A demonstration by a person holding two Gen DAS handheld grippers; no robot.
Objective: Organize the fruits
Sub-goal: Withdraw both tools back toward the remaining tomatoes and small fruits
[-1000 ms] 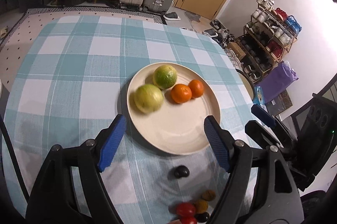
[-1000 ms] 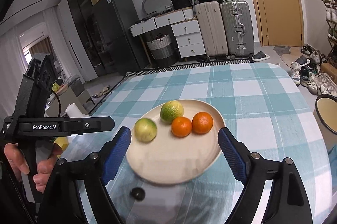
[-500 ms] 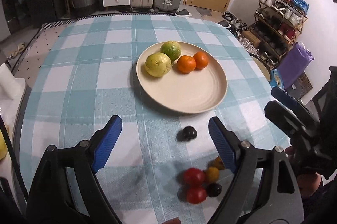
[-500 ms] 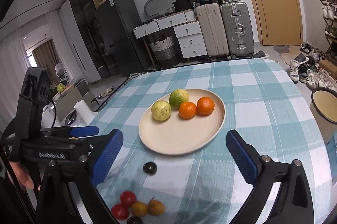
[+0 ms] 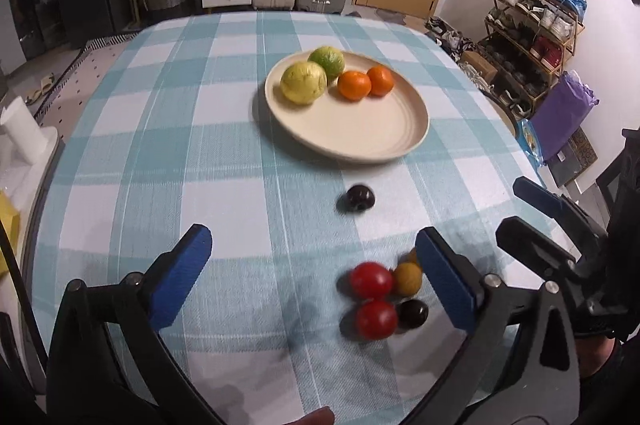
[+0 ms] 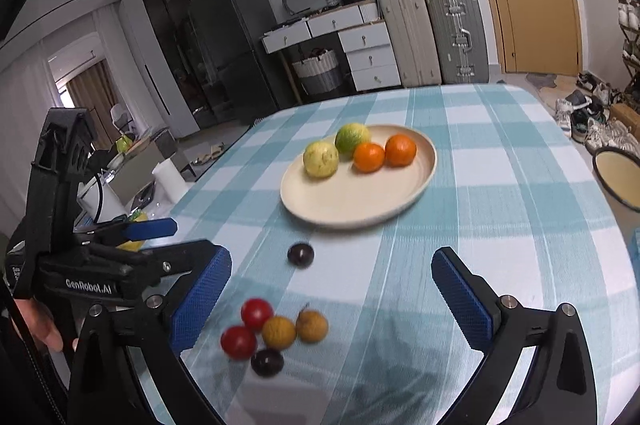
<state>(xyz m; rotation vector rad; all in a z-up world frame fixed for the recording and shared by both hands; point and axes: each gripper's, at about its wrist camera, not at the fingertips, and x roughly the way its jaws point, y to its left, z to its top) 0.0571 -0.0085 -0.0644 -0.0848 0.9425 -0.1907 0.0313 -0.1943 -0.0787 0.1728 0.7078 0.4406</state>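
A cream plate (image 5: 360,133) (image 6: 352,197) on the checked tablecloth holds a yellow fruit (image 5: 303,82), a green fruit (image 5: 326,60) and two oranges (image 5: 353,85). A dark plum (image 5: 360,198) (image 6: 300,254) lies alone in front of the plate. Nearer me sits a cluster: two red tomatoes (image 5: 371,279) (image 6: 256,312), two brown-yellow fruits (image 6: 279,331) and a dark one (image 6: 267,361). My left gripper (image 5: 316,281) is open and empty, the cluster by its right finger. My right gripper (image 6: 332,297) is open and empty above the cluster. The left gripper also shows in the right wrist view (image 6: 168,245).
The round table's edge (image 5: 36,193) curves at left, with a white paper roll (image 5: 20,129) beyond it. A shoe rack (image 5: 532,21) and purple bag (image 5: 560,113) stand at right. A bowl (image 6: 618,177) sits off the table's right side. Suitcases and drawers stand at the back.
Both grippers have pulled back from the plate toward me. The fruit cluster has come fully into view between the fingers. Both stay open and empty.
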